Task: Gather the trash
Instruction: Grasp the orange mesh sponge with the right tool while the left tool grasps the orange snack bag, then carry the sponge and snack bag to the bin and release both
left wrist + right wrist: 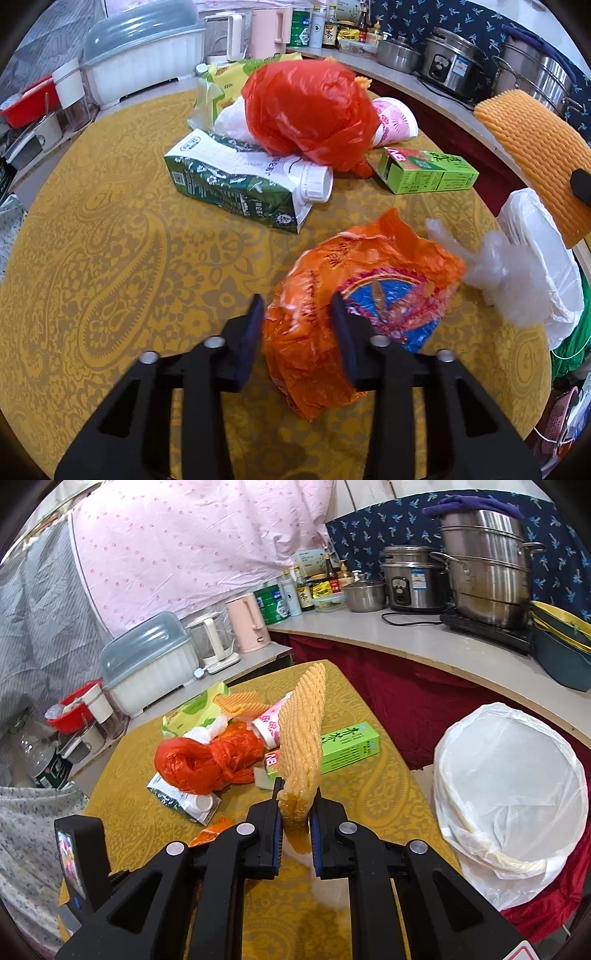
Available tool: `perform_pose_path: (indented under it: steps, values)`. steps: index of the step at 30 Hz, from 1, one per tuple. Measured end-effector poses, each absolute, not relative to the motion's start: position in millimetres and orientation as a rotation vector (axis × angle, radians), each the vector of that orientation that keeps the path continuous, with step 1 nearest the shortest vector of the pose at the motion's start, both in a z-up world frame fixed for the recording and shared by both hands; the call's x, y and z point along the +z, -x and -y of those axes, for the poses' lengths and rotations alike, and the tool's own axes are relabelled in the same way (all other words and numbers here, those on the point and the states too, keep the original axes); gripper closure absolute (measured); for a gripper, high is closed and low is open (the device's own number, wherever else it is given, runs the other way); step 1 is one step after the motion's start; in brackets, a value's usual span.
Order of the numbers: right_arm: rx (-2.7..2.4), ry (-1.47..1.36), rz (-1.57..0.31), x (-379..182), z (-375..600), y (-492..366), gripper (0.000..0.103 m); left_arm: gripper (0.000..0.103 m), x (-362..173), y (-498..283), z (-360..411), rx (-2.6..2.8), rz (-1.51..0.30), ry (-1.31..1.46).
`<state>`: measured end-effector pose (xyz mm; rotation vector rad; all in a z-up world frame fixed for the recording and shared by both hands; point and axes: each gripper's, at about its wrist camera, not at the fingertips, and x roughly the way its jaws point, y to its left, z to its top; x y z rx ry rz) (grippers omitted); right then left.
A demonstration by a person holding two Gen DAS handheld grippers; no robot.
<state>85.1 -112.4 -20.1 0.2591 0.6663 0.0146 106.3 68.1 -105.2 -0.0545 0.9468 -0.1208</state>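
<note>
An orange printed plastic bag (369, 288) lies crumpled on the yellow patterned table (110, 240). My left gripper (297, 306) is shut on its near-left end, with both pads pressed into the plastic. My right gripper (297, 794) is shut on the lower end of an orange foam net sleeve (303, 731), which stands lifted above the table; the foam net sleeve (535, 155) also shows at the right edge of the left wrist view. A bin with a white liner (509, 775) stands beside the table to the right.
Further back on the table lie a red plastic bag (310, 110), a green-white milk carton (236, 177), a green juice box (428, 171), a pink cup (395, 122) and a yellow-green packet (192, 712). Pots, kettles and bottles line the counter (406, 635) behind.
</note>
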Motion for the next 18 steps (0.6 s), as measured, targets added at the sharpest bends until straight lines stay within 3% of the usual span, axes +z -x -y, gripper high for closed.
perform_pose_path:
  steps: [2,18]
  values:
    - [-0.002,-0.267,-0.655,-17,120,-82,0.091,0.084,-101,-104,-68,-0.14,-0.943,0.056]
    - [-0.324,-0.307,-0.643,-38,236,-45,0.091,0.087,-41,-80,-51,-0.179,-0.818,0.049]
